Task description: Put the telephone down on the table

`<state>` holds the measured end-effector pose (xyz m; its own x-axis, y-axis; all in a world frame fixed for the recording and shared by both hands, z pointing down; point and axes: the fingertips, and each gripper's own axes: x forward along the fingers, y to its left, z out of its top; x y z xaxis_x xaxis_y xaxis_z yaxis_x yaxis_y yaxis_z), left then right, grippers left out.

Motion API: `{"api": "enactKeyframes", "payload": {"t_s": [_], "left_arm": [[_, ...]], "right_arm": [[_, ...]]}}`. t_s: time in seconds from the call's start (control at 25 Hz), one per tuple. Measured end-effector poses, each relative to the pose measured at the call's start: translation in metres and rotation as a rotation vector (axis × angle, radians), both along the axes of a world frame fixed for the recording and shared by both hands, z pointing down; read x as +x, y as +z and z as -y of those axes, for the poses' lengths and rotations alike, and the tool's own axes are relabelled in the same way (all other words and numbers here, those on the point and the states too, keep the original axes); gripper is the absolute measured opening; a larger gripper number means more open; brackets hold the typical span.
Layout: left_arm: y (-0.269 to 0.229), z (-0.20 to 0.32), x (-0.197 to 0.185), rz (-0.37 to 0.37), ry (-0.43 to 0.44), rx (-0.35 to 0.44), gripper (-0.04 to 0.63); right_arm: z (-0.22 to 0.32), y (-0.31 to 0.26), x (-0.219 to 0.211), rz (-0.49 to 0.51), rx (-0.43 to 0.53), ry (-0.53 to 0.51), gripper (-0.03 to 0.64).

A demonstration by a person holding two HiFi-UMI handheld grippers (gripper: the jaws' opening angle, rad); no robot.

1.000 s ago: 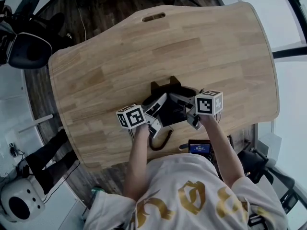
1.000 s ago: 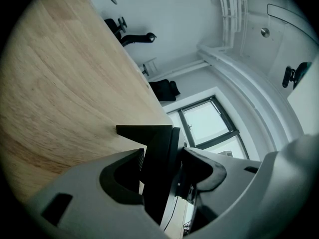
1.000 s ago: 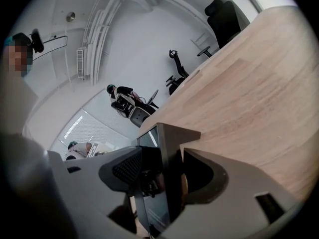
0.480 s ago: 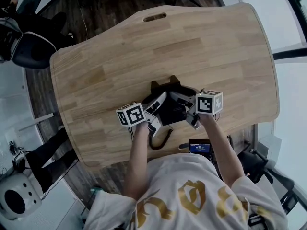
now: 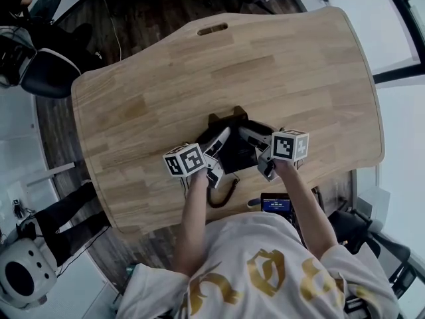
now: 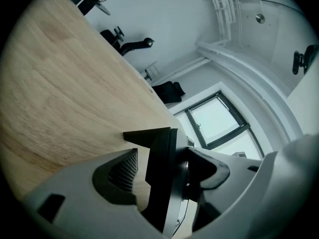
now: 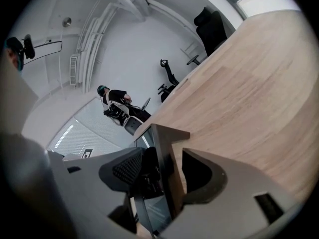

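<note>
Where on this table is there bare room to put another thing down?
Nearly everywhere: the wooden table is bare from the telephone out to the slot at its far edge, and to the left and right rims. It is crowded only at the near edge, around the telephone and its coiled cord.
</note>
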<state>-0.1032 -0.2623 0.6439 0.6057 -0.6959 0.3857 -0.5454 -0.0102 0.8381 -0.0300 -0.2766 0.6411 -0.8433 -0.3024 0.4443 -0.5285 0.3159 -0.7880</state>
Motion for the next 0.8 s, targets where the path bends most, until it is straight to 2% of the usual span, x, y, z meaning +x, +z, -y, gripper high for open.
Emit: {"api": "enactKeyframes", "payload": {"t_s": [0.2,0.4,0.56,0.6,0.68,0.72,0.8], "left_arm": [[-0.017,0.0,-0.021,0.046,-0.099,0.068,0.291],[-0.037,-0.007,-0.034,0.107,-0.113,0.117,0.29],[-0.055,-0.017,-0.034,0.151,-0.11,0.154,0.285],[-0.061,-0.02,-0.034,0.165,-0.115,0.168,0.264],[-0.073,-0.024,-0.035,0.214,-0.122,0.203,0.131],[-0.078,-0.026,-0.034,0.244,-0.118,0.22,0.061],[-0.09,-0.031,-0.031,0.29,-0.101,0.255,0.021]], "right_arm": [[0.003,-0.016,0.016,-0.07,0.086,0.068,0.238],[0.006,-0.034,0.026,-0.145,0.199,0.118,0.238],[-0.001,-0.05,0.028,-0.155,0.241,0.143,0.237],[-0.004,-0.055,0.029,-0.161,0.254,0.146,0.212],[-0.008,-0.063,0.035,-0.202,0.293,0.163,0.055],[-0.01,-0.067,0.038,-0.225,0.315,0.172,0.031],[-0.015,-0.076,0.041,-0.235,0.346,0.183,0.025]]}}
